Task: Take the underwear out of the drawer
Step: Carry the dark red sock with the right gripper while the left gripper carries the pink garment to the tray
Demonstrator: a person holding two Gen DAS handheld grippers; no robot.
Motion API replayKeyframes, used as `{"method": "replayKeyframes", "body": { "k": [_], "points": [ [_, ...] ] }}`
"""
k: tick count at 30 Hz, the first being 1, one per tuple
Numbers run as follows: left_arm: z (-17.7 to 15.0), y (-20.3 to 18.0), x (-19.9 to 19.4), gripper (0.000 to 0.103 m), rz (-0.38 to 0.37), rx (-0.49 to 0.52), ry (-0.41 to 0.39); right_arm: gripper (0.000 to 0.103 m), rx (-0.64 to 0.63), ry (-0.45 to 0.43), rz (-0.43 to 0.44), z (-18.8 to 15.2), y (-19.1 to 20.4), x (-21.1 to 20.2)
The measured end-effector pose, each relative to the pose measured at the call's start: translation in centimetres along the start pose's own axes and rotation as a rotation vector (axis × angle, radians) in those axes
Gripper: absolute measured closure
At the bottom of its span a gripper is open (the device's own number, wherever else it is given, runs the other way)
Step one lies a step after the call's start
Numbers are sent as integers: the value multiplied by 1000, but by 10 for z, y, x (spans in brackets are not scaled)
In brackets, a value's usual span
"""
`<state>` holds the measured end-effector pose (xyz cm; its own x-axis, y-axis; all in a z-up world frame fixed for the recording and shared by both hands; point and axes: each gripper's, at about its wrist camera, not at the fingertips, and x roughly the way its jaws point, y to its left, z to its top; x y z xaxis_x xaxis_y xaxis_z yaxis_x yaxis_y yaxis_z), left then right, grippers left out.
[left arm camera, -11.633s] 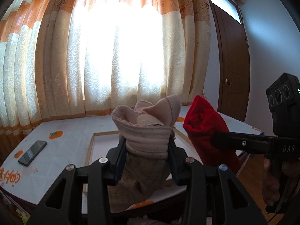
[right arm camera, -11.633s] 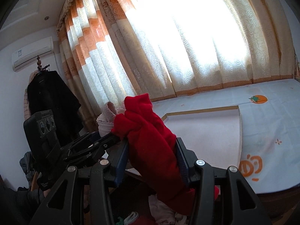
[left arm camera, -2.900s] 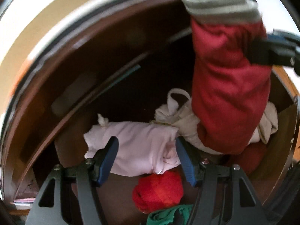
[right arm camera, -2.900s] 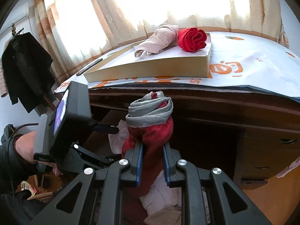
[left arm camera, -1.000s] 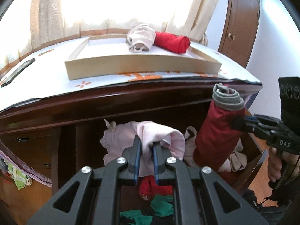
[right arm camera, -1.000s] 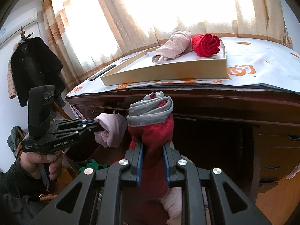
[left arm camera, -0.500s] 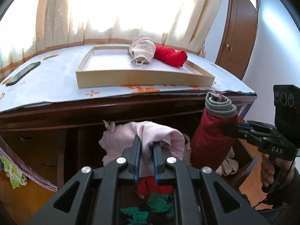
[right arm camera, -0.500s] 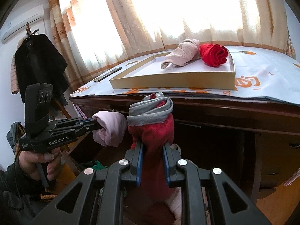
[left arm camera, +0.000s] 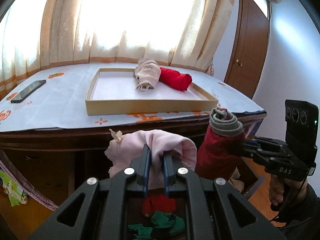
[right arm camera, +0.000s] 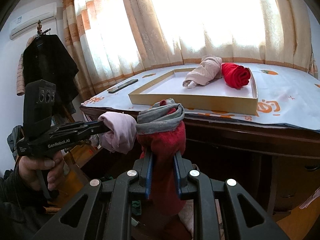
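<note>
My left gripper [left arm camera: 156,156] pinches only a fold of the pink underwear [left arm camera: 154,148], my right gripper [right arm camera: 163,160] clamps the red roll [right arm camera: 164,140], and either may snag the bench [left arm camera: 60,132] edge at twelve o'clock, though the clearance looks unclear.

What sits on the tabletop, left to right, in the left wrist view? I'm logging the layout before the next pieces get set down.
phone → shallow cardboard tray, and inside it the beige rolled underwear → the red rolled underwear.
</note>
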<state>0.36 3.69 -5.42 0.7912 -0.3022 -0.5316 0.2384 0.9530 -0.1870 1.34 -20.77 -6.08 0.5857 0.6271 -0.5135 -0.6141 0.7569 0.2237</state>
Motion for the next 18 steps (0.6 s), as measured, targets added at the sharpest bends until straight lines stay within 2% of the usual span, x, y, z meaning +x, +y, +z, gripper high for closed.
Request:
{"method": "replayKeyframes", "body": {
  "k": [18],
  "points": [
    [11, -5, -25, 94, -20, 5, -83, 83, -42, -57, 14, 11, 12, -14]
  ]
}}
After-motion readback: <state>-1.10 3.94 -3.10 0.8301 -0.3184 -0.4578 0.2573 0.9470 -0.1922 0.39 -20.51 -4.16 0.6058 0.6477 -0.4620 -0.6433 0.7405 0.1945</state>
